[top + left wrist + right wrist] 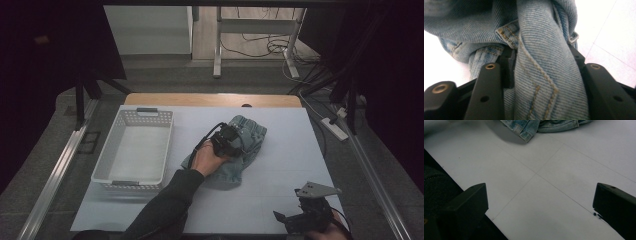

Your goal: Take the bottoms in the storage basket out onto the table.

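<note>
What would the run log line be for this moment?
left gripper: denim fold between jaws | jeans: bunched on table | right gripper: open, idle | basket: left

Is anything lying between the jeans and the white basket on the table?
Nothing visible does. The jeans, with a fold between the left gripper's jaws, lie just right of the white basket, and the table strip between them is bare.

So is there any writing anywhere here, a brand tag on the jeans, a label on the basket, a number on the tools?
None can be read.
jeans: stitching and seams, no tag or lettering in sight.
white basket: plain, no label seen.
left gripper and right gripper: black parts, no markings legible.
white table sheet: thin lines and a small dark smudge, no text.
</note>
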Tool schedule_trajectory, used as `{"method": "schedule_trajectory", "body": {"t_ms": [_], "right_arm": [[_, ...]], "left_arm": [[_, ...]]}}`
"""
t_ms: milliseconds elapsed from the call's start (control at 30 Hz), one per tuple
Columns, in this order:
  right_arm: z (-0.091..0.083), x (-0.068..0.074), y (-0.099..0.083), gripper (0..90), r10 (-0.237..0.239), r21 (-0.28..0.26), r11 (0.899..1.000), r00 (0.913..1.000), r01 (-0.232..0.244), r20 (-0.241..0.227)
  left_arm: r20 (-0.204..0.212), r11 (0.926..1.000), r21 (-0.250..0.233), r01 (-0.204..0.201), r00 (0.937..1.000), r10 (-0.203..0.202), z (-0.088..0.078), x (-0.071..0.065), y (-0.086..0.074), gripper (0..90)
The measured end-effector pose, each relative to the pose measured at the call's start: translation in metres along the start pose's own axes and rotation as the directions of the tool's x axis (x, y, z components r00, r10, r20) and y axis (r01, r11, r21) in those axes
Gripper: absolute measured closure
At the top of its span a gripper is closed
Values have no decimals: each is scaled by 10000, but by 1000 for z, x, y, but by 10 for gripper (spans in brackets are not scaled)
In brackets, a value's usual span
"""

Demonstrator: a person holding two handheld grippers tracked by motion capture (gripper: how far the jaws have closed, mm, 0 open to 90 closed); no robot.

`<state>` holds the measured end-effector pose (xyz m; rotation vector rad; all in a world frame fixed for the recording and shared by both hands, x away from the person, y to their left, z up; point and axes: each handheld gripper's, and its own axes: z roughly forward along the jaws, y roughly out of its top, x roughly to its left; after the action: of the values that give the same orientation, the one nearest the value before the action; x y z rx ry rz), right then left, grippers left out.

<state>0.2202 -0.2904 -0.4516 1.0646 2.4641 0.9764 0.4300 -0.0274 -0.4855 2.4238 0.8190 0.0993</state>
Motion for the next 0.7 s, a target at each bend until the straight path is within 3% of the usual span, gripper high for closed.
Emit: {"method": "schedule_trajectory", "body": {"t_ms": [133, 433, 700], "right_arm": [[0, 0, 0, 2, 5, 5, 10000, 10000, -5, -1], [0, 0, 0, 2, -29, 19, 10000, 10000, 29, -10], [1, 0, 0, 2, -71, 28, 10000, 10000, 71, -17]], "left_arm": [[113, 9998, -164, -103, 9999, 105, 4, 5, -4, 474], [423, 9997, -226, 60, 9991, -50, 9, 9, -7, 385], [743, 9978, -574, 329, 9968, -286, 12, 10, -13, 279]]}}
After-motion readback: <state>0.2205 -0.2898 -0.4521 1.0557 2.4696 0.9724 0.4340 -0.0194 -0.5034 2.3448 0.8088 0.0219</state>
